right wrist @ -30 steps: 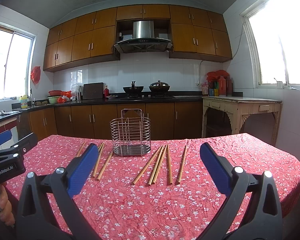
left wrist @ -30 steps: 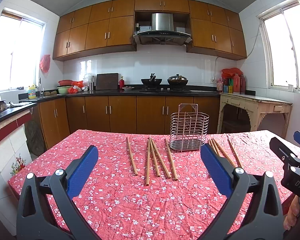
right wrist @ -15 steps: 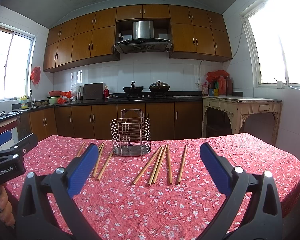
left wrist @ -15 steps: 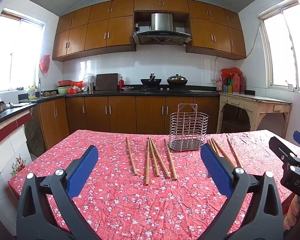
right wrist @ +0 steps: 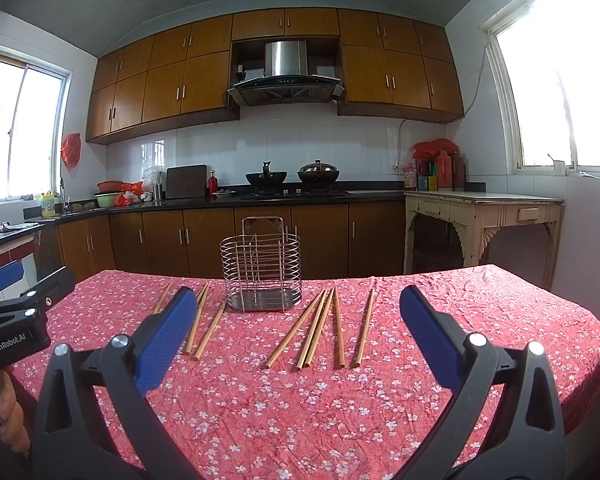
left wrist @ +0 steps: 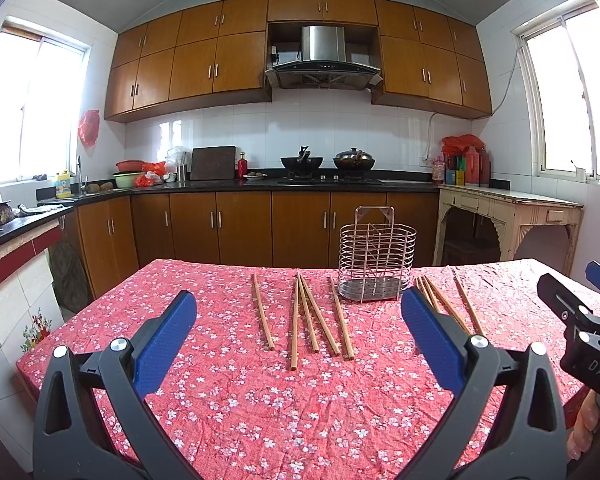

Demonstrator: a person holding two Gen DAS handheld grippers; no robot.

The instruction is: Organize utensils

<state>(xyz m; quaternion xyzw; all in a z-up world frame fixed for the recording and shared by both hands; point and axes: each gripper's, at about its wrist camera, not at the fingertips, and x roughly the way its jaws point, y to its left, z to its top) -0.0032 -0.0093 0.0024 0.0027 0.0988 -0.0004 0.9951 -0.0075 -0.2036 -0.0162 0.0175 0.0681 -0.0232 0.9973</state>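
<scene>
A wire utensil basket (left wrist: 376,256) stands upright and empty at the far middle of the table; it also shows in the right wrist view (right wrist: 261,268). Several wooden chopsticks (left wrist: 318,316) lie flat to its left, and several more (left wrist: 446,304) to its right; the right group lies ahead in the right wrist view (right wrist: 324,326), the left group (right wrist: 198,322) beside it. My left gripper (left wrist: 298,340) is open and empty above the near table. My right gripper (right wrist: 292,338) is open and empty too, short of the chopsticks.
The table wears a red flowered cloth (left wrist: 260,400). Its right edge (right wrist: 588,344) drops off near a cream side table (right wrist: 480,216). Brown kitchen cabinets and a counter with woks (left wrist: 324,162) run behind. The other gripper shows at each view's side (left wrist: 580,320) (right wrist: 16,312).
</scene>
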